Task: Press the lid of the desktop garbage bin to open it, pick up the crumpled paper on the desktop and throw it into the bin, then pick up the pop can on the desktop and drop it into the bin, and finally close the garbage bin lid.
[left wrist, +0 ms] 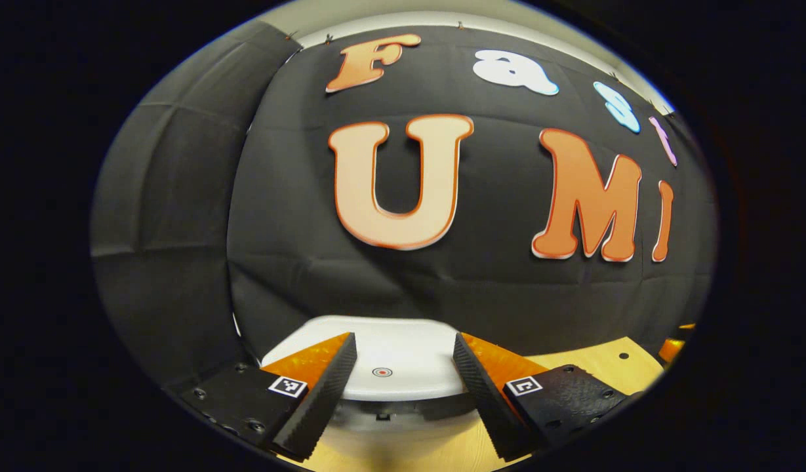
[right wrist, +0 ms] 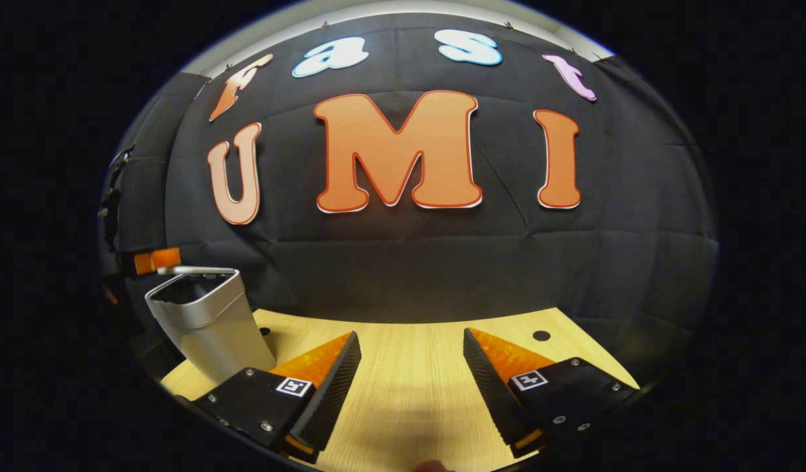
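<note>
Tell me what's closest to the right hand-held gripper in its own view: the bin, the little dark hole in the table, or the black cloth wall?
1. Bin, near left.
2. Dark hole, farther right on the table.
3. Cloth wall, behind the table.

A tall silver-grey plastic bin [right wrist: 209,324] is standing at the left end of the pale wooden bench [right wrist: 416,367], its white lid [left wrist: 389,357] sitting just ahead of the left gripper [left wrist: 404,373]. The right gripper [right wrist: 412,373] is facing bare board, its jaws spread.
</note>
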`<state>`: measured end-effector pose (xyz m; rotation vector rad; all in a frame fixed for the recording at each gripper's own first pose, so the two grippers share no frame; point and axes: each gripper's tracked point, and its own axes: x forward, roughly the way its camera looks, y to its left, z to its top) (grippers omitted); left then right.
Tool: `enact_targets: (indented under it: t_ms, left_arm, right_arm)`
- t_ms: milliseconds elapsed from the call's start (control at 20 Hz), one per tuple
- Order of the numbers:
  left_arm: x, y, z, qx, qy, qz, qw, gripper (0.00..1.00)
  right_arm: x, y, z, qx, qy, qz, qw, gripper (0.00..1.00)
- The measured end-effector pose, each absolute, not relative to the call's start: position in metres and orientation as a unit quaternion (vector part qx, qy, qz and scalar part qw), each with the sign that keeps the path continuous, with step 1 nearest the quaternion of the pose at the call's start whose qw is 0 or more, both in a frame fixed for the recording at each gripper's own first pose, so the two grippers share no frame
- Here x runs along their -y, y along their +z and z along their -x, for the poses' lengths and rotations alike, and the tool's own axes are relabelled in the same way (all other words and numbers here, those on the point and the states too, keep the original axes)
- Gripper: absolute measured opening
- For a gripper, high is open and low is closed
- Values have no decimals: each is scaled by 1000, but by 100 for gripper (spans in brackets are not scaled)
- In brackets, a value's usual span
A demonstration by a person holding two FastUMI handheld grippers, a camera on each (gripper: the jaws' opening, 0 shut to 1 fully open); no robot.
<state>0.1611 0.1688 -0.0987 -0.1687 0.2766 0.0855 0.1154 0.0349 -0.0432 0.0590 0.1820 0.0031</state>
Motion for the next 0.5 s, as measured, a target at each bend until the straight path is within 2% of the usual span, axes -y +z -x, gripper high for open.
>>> enact_targets:
  t_ms: [100,200,300,400,500]
  left_arm:
    - [-165,-124,-157,-157,46,62,985,94]
    - [-167,-112,-158,-105,47,62,991,95]
    - [-163,-127,-151,-118,44,53,991,96]
    - [-165,-111,-157,-78,46,49,995,99]
    - [-163,-105,-151,-83,49,36,995,95]
  right_arm:
    - [-35,-44,-114,-91,2,-26,996,94]
    - [-35,-44,-113,-92,1,-22,996,94]
    - [-37,-48,-111,-97,4,-18,995,94]
    - [-39,-49,-108,-99,7,-15,995,94]
    - [-38,-45,-107,-97,7,-15,995,94]
